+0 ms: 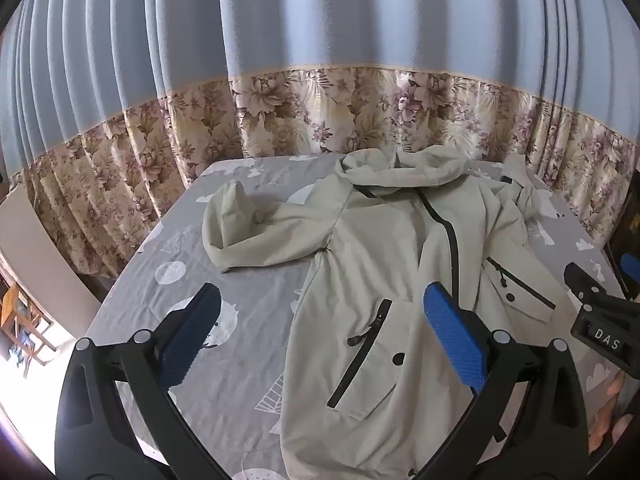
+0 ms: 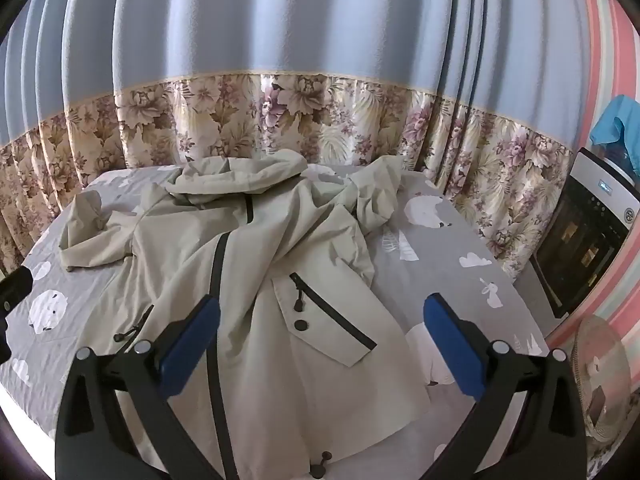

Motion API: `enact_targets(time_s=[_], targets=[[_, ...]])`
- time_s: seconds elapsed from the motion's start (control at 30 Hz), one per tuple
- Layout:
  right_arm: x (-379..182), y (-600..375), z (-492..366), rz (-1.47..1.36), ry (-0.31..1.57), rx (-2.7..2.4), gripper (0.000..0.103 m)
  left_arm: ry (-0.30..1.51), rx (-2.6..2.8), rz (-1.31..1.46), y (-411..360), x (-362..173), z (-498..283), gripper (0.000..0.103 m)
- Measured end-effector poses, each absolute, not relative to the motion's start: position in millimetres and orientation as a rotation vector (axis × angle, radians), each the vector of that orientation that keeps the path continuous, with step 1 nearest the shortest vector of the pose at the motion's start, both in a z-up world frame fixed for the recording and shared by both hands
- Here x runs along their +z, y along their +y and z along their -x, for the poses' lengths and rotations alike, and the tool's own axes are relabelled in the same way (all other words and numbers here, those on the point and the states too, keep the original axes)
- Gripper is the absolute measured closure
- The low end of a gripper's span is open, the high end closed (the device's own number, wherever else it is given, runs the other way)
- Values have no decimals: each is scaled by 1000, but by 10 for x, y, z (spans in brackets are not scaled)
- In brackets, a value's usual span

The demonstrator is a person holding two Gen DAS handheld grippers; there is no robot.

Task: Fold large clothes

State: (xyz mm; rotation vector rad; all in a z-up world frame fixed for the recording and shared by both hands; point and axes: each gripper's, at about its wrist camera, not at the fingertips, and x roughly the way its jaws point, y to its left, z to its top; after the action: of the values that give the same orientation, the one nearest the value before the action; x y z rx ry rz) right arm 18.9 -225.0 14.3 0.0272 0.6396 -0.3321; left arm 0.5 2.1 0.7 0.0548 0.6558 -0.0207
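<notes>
The pale green jacket [image 1: 384,280] is lying face up on the grey printed bedsheet [image 1: 224,344], hood toward the curtain [image 1: 320,60]. Nothing seems folded yet: one sleeve [image 1: 240,232] is sprawling out to the side, and the other sleeve [image 2: 376,196] is crumpling near the hood, perhaps twisted. The left gripper [image 1: 320,348] and the right gripper [image 2: 320,348] are hovering above the hem with jaws spread wide, holding nothing. All the folding is waiting to be done.
</notes>
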Motion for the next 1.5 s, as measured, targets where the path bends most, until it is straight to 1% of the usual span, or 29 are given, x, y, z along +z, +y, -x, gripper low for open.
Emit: enact_targets(time_s=[0.53,0.6,1.5], targets=[[142,-2250,-214,-30,638,-338,1,639,-24,-89,24,84,55,3],[138,-2261,-211,-33,637,-335,1,639,-23,-83,4,13,21,3],[141,-2281,-230,-47,630,-344,1,664,-34,-89,-59,-42,-91,3]])
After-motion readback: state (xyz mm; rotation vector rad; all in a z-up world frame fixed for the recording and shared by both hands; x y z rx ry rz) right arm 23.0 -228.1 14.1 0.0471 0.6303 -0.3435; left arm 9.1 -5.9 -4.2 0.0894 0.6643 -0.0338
